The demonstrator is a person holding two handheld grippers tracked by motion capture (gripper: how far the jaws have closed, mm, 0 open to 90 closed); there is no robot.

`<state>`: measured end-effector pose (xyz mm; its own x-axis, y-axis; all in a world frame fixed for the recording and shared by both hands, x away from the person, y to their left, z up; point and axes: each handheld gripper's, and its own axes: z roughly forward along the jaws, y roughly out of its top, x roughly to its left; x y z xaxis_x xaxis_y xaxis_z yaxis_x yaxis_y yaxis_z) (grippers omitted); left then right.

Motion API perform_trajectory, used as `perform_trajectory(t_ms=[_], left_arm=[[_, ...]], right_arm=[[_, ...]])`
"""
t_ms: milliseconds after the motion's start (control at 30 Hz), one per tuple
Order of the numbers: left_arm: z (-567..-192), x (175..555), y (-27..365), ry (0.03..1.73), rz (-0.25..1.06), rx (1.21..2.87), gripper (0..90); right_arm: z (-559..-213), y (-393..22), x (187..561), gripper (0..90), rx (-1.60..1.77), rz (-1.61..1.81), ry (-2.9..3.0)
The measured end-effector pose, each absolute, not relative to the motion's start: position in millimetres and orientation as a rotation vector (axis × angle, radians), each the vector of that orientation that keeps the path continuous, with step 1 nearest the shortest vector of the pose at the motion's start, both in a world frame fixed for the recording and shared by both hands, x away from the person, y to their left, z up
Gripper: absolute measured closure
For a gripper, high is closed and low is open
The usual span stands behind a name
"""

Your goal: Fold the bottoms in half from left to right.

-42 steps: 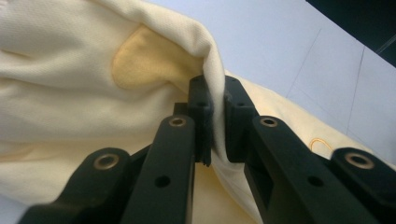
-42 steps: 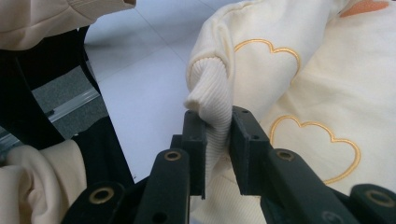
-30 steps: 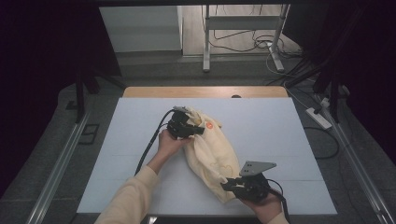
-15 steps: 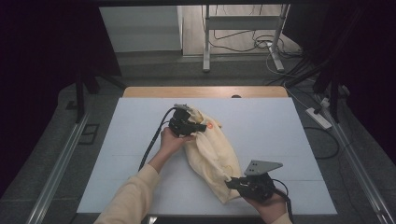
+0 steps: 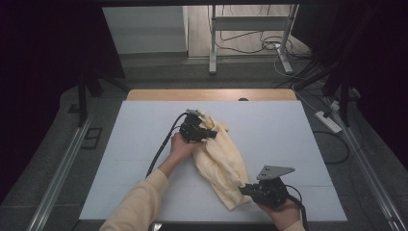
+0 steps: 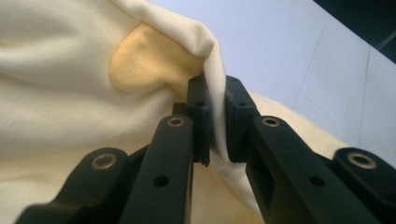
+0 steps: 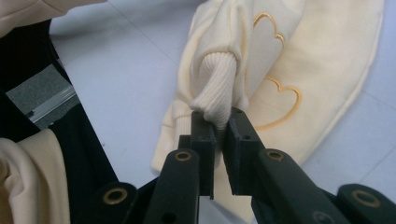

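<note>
A cream-yellow garment lies crumpled in a strip across the white table. My left gripper is at its far end, shut on a fold of the fabric; the cloth runs between the pads. My right gripper is at the near end. Its jaws have just been closing, and it is now shut on a ribbed cuff that sticks up from between them. Outlined heart shapes mark the garment behind the cuff.
The table's wooden far edge is behind the garment. A power strip and cables lie on the floor to the right. A metal stand is beyond the table, and a floor rail runs along the left.
My right gripper has shifted slightly to the right near the table's front edge, taking the garment's near end with it. My left gripper has stayed in place.
</note>
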<state>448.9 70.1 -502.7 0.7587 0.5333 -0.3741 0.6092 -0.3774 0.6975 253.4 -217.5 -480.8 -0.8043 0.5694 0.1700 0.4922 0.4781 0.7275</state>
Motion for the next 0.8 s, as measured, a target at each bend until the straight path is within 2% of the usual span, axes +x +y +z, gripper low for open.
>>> perform_trajectory(t_ms=[700, 800], left_arm=[[-519.3, 449.7, 63.1, 0.862, -0.138, 2.076, 76.2], [-517.9, 449.5, 63.3, 0.861, -0.136, 2.067, 68.9]], right_arm=[[-491.3, -219.8, 258.4, 81.3, 0.98, 1.15, 2.655], [-491.2, -220.0, 258.2, 78.9, 0.976, 1.151, 2.649]])
